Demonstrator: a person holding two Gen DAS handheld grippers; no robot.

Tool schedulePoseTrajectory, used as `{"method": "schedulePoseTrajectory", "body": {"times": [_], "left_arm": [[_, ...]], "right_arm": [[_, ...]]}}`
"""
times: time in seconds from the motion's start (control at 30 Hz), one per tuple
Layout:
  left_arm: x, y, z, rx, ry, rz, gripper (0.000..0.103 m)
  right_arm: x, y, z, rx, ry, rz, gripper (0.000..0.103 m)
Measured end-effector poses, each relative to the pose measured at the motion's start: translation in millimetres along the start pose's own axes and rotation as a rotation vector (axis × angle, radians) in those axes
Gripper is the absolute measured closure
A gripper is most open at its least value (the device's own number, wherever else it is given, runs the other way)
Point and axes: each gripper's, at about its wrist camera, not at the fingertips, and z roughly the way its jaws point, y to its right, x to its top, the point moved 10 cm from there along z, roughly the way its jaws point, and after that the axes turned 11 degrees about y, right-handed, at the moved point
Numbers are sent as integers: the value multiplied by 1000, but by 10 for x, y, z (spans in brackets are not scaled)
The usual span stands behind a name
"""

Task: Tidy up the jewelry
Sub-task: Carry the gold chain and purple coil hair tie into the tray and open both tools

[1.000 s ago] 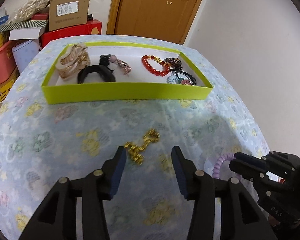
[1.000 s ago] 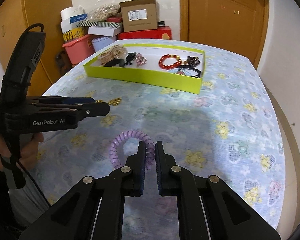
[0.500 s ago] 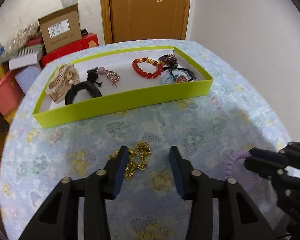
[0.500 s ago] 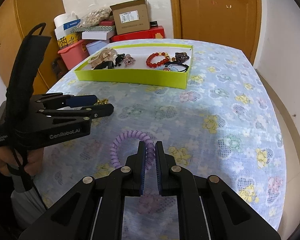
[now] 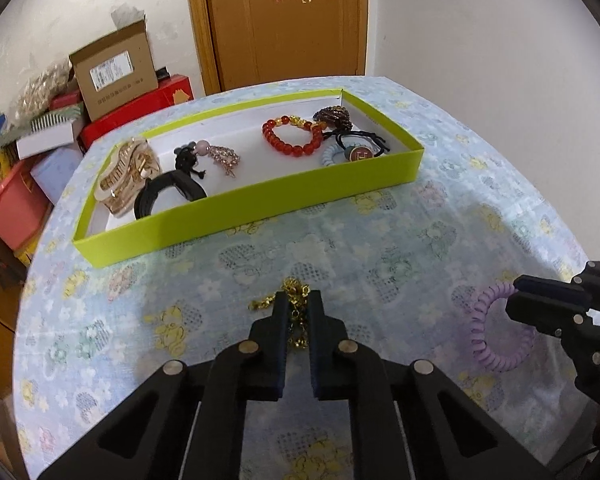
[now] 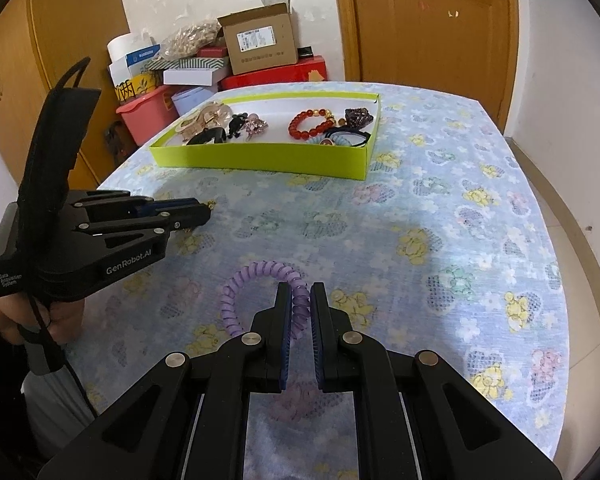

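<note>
Left gripper (image 5: 298, 304) low in the frame, jaws just closed on the shiny gold chain bracelet (image 5: 294, 294), right gripper (image 6: 300, 300) jaws gripping the purple plastic coil hair tie (image 6: 260, 276), flowery blue counter (image 6: 440, 220)

The surface (image 6: 440, 208) wears a blue floral cloth; a lime tray (image 6: 260, 160) sits toward its far edge — nearer, a gold chain (image 5: 296, 294) and a purple coil tie (image 6: 260, 276).

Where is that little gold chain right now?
In the left wrist view, the gold chain lies on the floral tablecloth, pinched by the left tool, in front of the lime-green tray.
</note>
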Motion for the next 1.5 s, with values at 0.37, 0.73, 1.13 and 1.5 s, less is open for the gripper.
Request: {"method": "schedulePoseTrajectory", "body": {"times": [0.37, 0.73, 1.13, 1.5], "left_arm": [[148, -115, -379, -80, 66, -89, 99], [368, -283, -721, -84, 134, -114, 99], [806, -342, -1034, -96, 197, -96, 99], [1263, -437, -1144, -93, 247, -72, 99]], "right_arm": [[114, -74, -139, -1, 32, 0, 94], [181, -200, -232, 2, 50, -19, 94], [420, -267, -299, 5, 86, -57, 94], [775, -310, -240, -3, 115, -108, 94]]}}
